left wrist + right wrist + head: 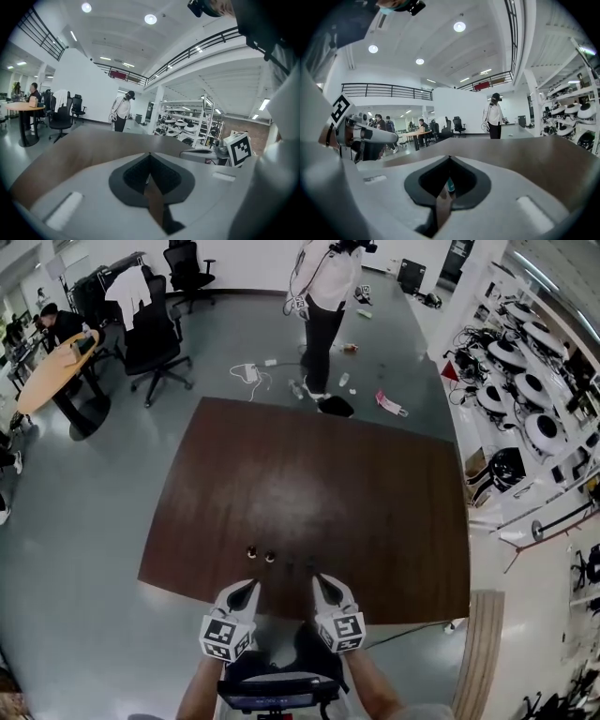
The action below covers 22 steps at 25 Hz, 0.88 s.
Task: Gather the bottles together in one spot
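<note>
Two tiny bottles (251,550) (270,557) with pale tops stand close together near the front edge of the brown table (309,474). Two darker small things (289,566) (309,565) to their right are too small to make out. My left gripper (251,584) hovers just in front of the bottles, jaws together. My right gripper (317,579) hangs beside it, jaws together too. In the left gripper view the left gripper (149,155) is shut and empty. In the right gripper view the right gripper (450,158) is shut, and a teal-labelled bottle (450,185) shows through the hollow behind its tips.
A person (323,296) stands beyond the table's far edge, with litter and a cable (248,371) on the floor around them. Office chairs (150,343) and a round wooden table (52,371) are at far left. Shelves of equipment (525,399) line the right.
</note>
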Each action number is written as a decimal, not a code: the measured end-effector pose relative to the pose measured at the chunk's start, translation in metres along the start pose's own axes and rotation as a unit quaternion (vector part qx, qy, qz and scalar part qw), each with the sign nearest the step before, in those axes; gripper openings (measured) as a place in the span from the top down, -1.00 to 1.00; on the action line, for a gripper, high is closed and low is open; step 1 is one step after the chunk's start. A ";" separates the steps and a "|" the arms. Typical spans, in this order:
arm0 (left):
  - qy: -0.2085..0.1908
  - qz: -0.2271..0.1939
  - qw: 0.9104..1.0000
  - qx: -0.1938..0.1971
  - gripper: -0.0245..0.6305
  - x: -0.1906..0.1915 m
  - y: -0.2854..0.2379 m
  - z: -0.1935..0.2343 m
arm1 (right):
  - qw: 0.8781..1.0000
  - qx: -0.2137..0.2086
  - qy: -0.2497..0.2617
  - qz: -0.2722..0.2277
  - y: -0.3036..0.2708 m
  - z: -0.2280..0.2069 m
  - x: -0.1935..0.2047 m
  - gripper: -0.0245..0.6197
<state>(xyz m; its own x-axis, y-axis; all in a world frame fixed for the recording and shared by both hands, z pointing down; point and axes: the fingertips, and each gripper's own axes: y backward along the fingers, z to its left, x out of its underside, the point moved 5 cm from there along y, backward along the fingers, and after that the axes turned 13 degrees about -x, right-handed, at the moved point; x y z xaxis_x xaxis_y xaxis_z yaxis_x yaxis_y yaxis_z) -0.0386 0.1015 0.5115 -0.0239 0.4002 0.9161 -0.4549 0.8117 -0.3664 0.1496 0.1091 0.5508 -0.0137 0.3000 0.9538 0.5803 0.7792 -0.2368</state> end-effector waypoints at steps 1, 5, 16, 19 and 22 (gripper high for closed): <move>-0.002 -0.002 1.000 0.002 0.92 -0.003 0.002 -0.001 | 1.000 0.001 -0.004 -0.003 0.003 0.003 -0.004 0.91; -0.004 -0.013 1.000 0.004 0.92 -0.013 0.011 -0.002 | 1.000 0.003 -0.018 -0.020 0.012 0.016 -0.020 0.91; -0.013 -0.036 0.999 0.025 0.92 -0.029 0.021 -0.018 | 0.999 0.003 -0.008 -0.040 0.025 0.031 -0.045 0.91; -0.015 -0.040 0.999 0.026 0.92 -0.034 0.025 -0.018 | 0.999 0.005 -0.008 -0.042 0.024 0.034 -0.049 0.91; -0.019 -0.042 0.999 0.027 0.92 -0.037 0.028 -0.015 | 0.999 0.005 -0.005 -0.047 0.022 0.039 -0.054 0.92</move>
<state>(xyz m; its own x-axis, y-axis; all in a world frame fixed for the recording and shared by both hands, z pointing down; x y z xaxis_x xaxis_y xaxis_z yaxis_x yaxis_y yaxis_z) -0.0374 0.1158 0.4645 -0.0170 0.3153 0.9489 -0.5037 0.8171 -0.2805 0.1317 0.1316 0.4870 -0.0757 0.2295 0.9704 0.5680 0.8098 -0.1472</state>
